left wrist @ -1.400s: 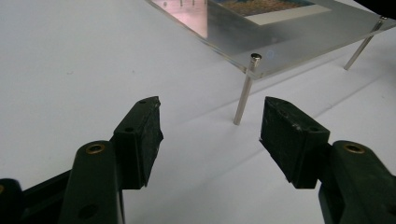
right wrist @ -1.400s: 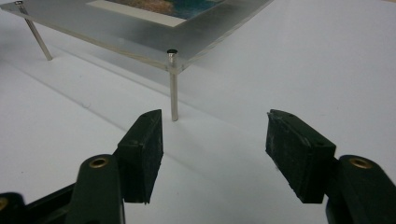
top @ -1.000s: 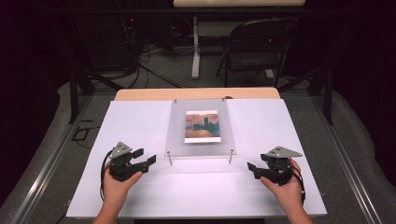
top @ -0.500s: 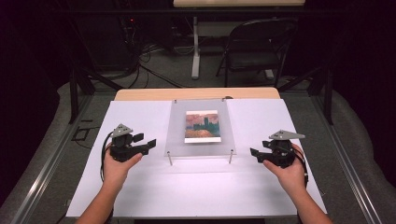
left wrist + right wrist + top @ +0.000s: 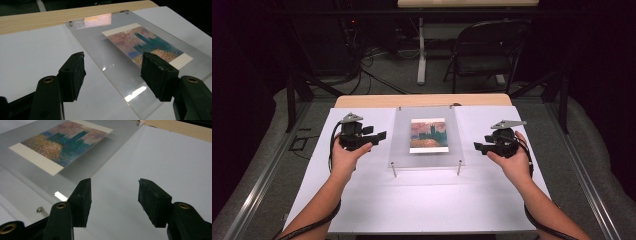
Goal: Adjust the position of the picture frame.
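Both hands have moved forward along the clear panel (image 5: 427, 137) since a second ago. The left gripper (image 5: 379, 135) gapes, holding nothing; the right gripper (image 5: 477, 146), empty, has just been closing slightly. Panel with picture (image 5: 428, 135) lies between them on the white table (image 5: 422, 200).

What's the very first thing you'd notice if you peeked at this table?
The colourful painted picture under a clear plastic sheet standing on small metal posts, in the middle of the white table. Then the two black grippers: the left gripper beside the sheet's left edge and the right gripper beside its right edge, both open, holding nothing.
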{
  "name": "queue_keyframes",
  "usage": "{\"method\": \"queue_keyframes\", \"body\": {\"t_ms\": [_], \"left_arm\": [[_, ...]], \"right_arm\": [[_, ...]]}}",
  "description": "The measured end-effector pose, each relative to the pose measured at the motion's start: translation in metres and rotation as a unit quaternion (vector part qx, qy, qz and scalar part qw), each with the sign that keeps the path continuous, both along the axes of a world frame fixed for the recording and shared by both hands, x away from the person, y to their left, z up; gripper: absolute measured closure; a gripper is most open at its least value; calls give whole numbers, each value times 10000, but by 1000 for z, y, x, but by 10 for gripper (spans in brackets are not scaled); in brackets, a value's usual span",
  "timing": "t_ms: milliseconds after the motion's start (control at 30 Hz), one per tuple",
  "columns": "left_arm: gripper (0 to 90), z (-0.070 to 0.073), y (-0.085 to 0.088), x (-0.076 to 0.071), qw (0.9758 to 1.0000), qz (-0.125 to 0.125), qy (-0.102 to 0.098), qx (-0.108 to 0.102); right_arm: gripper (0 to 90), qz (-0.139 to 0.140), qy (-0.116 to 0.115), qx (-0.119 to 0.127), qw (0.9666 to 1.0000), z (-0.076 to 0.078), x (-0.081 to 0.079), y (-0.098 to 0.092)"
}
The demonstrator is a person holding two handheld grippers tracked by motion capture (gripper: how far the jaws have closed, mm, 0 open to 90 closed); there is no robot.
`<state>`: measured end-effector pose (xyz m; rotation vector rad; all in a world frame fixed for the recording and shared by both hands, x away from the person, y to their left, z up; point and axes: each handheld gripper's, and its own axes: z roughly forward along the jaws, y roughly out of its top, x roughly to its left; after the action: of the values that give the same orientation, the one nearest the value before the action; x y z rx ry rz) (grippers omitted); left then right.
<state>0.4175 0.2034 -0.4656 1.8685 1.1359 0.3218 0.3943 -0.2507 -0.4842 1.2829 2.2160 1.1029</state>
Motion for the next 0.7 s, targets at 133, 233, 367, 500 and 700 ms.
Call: {"method": "queue_keyframes", "body": {"t_ms": [133, 233, 367, 500, 700], "left_arm": [[357, 4, -9, 9, 9998, -97, -45, 156], [362, 8, -16, 18, 9996, -187, -3, 209], [369, 9, -25, 31, 9995, -177, 38, 248], [371, 6, -32, 42, 9995, -173, 119, 227], [371, -1, -39, 57, 9995, -88, 265, 124]], "right_arm": [[421, -31, -4, 221, 9998, 6, 17, 5], [426, -25, -59, 301, 9995, 12, 29, 10], [425, -18, -62, 305, 9995, 18, 42, 18], [427, -21, -110, 259, 9996, 20, 50, 26], [419, -39, -167, 260, 9995, 17, 67, 38]]}}
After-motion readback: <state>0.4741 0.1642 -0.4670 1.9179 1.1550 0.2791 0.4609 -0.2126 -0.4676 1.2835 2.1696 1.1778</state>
